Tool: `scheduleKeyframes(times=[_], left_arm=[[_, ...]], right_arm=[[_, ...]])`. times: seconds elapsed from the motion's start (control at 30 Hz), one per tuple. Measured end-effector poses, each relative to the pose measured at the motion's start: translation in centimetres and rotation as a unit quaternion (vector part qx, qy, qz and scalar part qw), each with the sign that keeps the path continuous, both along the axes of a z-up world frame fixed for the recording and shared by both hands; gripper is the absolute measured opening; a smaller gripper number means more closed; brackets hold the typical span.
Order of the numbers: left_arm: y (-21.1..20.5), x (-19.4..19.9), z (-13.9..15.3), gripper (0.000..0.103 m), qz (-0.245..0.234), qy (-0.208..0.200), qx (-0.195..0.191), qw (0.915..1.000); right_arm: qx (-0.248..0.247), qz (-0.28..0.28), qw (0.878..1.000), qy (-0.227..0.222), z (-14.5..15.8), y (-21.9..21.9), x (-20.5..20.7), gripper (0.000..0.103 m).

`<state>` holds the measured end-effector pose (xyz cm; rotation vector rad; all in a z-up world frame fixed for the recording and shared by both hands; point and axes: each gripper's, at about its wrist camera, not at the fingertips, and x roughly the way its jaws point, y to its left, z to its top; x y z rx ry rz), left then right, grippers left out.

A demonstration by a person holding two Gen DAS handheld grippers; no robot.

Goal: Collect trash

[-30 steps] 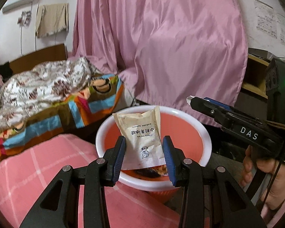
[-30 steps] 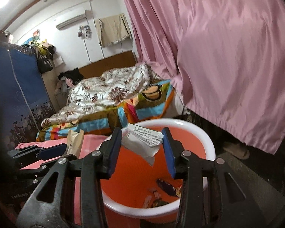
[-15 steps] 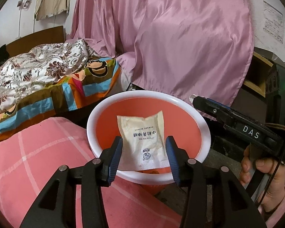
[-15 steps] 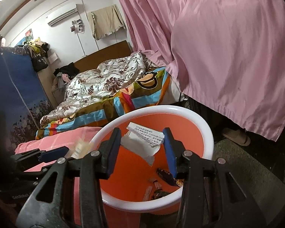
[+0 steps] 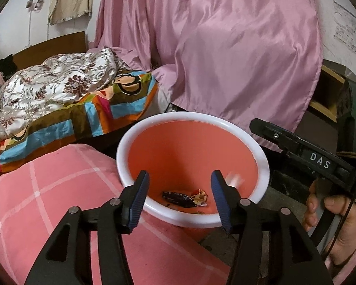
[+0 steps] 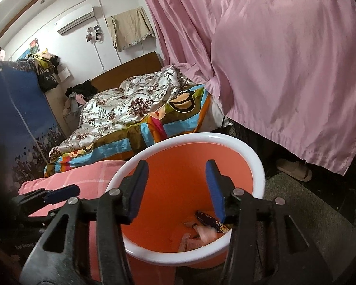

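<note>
While both sets of jaws are opening, we find nothing between them: the left gripper (image 5: 179, 185) and right gripper (image 6: 176, 178) hang spread above the orange bin (image 6: 254, 159). Wrappers (image 5: 185, 198) lie on its floor, below and ahead of the fingertips.

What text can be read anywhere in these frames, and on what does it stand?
"DAS": white letters on the right gripper's body, seen from the left wrist.
Printed sheets on the wall: too small to read.
Lettering on the left gripper's body: too dark and blurred to read.
Wrappers in the orange bin: print illegible.
</note>
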<state>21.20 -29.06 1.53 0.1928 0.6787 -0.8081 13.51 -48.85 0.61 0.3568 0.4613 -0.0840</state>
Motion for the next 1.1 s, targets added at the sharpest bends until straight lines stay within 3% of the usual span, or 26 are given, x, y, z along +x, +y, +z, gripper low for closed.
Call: scheduleKeyframes(times=[0.2, 0.47, 0.5, 0.6, 0.67, 1.1], left_arm=[[2.1, 0.3, 1.1, 0.051, 0.036, -0.009, -0.02, 0.9991], [6.6, 0.1, 3.3, 0.06, 0.108, -0.035, -0.057, 0.9919], [7.1, -0.1, 3.5, 0.064, 0.119, -0.042, -0.06, 0.9902], [8.9, -1.0, 4.5, 0.089, 0.165, -0.077, -0.071, 0.9808], [10.2, -1.7, 5.1, 0.093, 0.191, -0.102, -0.084, 0.9726], [14.2, -5.4, 5.9, 0.094, 0.236, -0.147, -0.091, 0.9562]], right_arm=[[-0.02, 0.001, 1.0, -0.011, 0.6, 1.0, 0.0, 0.064], [-0.055, 0.001, 0.997, -0.057, 2.5, 3.7, -0.9, 0.087], [-0.06, -0.001, 0.996, -0.063, 2.7, 4.1, -1.1, 0.091], [-0.076, -0.011, 0.994, -0.081, 3.1, 5.2, -1.8, 0.097], [-0.078, -0.014, 0.992, -0.095, 3.4, 5.5, -2.3, 0.103], [-0.102, 0.004, 0.979, -0.174, 5.5, 8.8, -6.1, 0.103]])
